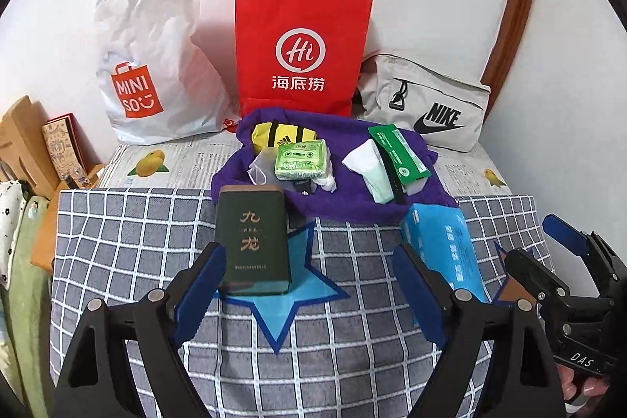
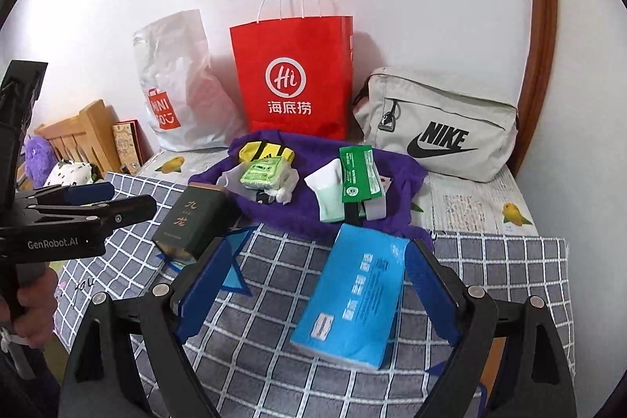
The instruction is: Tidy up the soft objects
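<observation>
Checked cloth (image 1: pixel 156 241) covers the tabletop in my left wrist view, and my left gripper (image 1: pixel 309 285) hangs over it with its jaws spread wide, holding nothing. A dark green tin (image 1: pixel 252 241) stands upright on a blue star patch (image 1: pixel 298 285), just beside my left finger, though I cannot tell if the pad touches it. Beyond it a purple towel (image 1: pixel 352 198) lies rumpled and carries a green tissue pack (image 1: pixel 299 159), a yellow pouch (image 1: pixel 282 136), a pale green tube (image 1: pixel 372 171) and a green packet (image 1: pixel 399 151). A blue tissue pack (image 1: pixel 446 245) lies at the towel's near right edge. Against the wall stand a white Miniso bag (image 1: pixel 156 65), a red paper bag (image 1: pixel 301 46) and a grey Nike bag (image 1: pixel 431 104). My right gripper (image 1: pixel 548 245) shows at the right edge, seen side-on. From the right wrist view, my right gripper (image 2: pixel 313 285) is also spread wide, and the blue tissue pack (image 2: pixel 356 292) lies slanted between its fingers; the right pad is just beside the pack's far corner, the left one well apart. The dark green tin (image 2: pixel 192 218) stands to the left, the purple towel (image 2: pixel 313 214) with its small packs behind, and my left gripper (image 2: pixel 98 200) reaches in from the left edge, its opening hard to judge from here.
</observation>
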`<state>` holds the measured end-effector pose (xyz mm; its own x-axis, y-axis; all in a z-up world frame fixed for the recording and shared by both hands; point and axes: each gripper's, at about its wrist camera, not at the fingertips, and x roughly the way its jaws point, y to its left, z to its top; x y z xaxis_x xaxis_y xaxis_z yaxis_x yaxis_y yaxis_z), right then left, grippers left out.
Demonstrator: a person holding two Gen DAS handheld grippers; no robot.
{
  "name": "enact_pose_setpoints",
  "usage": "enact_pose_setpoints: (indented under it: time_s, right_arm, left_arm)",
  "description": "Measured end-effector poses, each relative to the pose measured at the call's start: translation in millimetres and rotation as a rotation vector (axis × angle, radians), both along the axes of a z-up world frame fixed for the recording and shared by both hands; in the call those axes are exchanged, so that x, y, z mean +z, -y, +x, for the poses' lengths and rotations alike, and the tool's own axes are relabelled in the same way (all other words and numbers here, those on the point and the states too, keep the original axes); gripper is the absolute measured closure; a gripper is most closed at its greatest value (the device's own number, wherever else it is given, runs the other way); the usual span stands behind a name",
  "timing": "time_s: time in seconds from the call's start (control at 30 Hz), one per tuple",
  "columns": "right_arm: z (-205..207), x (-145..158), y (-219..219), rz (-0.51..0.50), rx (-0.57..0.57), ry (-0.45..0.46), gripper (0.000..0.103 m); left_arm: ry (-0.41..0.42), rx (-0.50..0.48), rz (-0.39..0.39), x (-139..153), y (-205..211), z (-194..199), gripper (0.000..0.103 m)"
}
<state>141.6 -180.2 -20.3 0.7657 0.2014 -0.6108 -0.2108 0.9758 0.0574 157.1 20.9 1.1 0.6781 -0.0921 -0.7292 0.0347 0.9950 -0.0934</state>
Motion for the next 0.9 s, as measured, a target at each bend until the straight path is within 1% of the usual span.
enact_pose_setpoints:
  time_s: [0.13,0.43,0.67,0.9]
  right_arm:
    - [-15,-4,2,0.005,-0.017,0.003,0.014]
    - [-52,-2,3,0.025,-0.028,0.014,0.014]
    - [-77,1,4,0.032,-0.029,0.035,0.013]
    - [-88,0,10,0.038,-0.041,0.038,0.013]
  left_arm:
    - [0.014,0.015,0.017,-3,4,-22,0.017]
    - [0.044,0.037,0.012,-6,7,-69,0.017]
    - [0.062,0.035,0.014,-6,13,-91,0.017]
    - [0.065,0.029,0.012,-8,18,-100,0.017]
